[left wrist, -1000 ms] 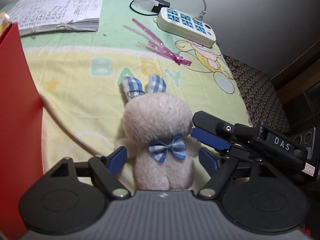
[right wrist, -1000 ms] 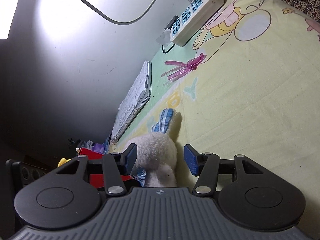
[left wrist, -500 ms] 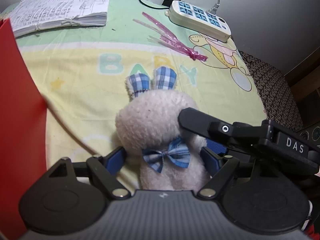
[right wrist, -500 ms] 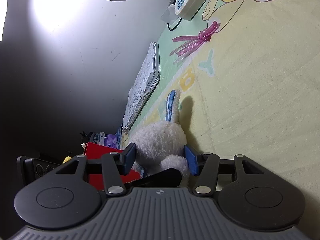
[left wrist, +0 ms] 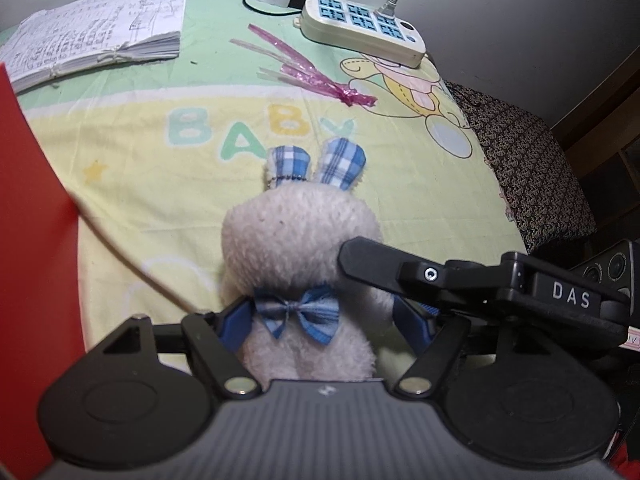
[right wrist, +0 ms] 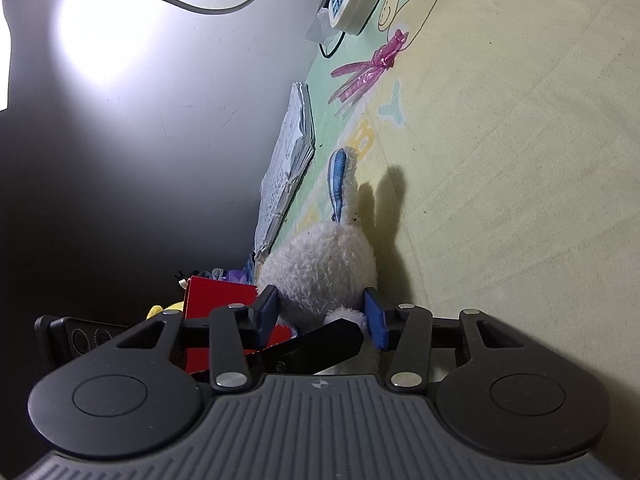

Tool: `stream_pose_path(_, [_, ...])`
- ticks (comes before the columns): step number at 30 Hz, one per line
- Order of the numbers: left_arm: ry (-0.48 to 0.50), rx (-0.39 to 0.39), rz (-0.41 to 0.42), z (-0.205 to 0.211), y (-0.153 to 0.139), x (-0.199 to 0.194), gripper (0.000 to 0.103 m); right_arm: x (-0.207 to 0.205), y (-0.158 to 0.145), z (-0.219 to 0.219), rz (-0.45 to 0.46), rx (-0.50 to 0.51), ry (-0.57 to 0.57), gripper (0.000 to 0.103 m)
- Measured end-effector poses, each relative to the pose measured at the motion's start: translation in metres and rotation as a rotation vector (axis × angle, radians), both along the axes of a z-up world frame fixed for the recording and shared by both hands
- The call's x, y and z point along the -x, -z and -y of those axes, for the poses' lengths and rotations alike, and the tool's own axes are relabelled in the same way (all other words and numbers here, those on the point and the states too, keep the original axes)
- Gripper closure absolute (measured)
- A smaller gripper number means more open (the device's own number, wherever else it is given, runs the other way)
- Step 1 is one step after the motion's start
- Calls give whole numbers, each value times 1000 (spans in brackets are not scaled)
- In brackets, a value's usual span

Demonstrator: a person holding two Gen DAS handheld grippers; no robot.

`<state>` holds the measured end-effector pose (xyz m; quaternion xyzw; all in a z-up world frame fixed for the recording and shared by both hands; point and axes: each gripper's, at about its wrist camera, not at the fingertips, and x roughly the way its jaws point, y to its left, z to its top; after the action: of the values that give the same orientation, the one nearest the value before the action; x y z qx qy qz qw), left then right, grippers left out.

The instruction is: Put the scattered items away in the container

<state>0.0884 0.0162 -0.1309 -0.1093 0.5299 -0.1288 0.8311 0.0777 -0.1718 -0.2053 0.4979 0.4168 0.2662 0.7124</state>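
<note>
On a pastel cotton sheet (left wrist: 132, 184) printed with "BABY", a red container (left wrist: 32, 260) is standing at far left, flat-walled and matte, its contents blurred in the right wrist view. Beside it, a fluffy cream plush rabbit (left wrist: 300, 248) with blue gingham ears and a matching bow tie is lying between both tools. The left gripper (left wrist: 320, 322) is pressing its blue pads into the toy's soft body below the bow, grasping it. The right gripper (right wrist: 322, 310) is reaching in from the right, its pads (right wrist: 374, 318) sitting against the rabbit's woolly head; whether it is truly clamped cannot be told. Farther back, a string-bound stack of handwritten papers (left wrist: 100, 48), crinkly pink cellophane strips (left wrist: 312, 76) and a glossy white power strip (left wrist: 360, 30) are lying left to right along the grey wall.
</note>
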Motion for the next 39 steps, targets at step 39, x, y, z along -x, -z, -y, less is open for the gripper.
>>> stream_pose_path(39, [25,-109,-11,8,16,6,14,13,-9,-8,-19,119,38,50])
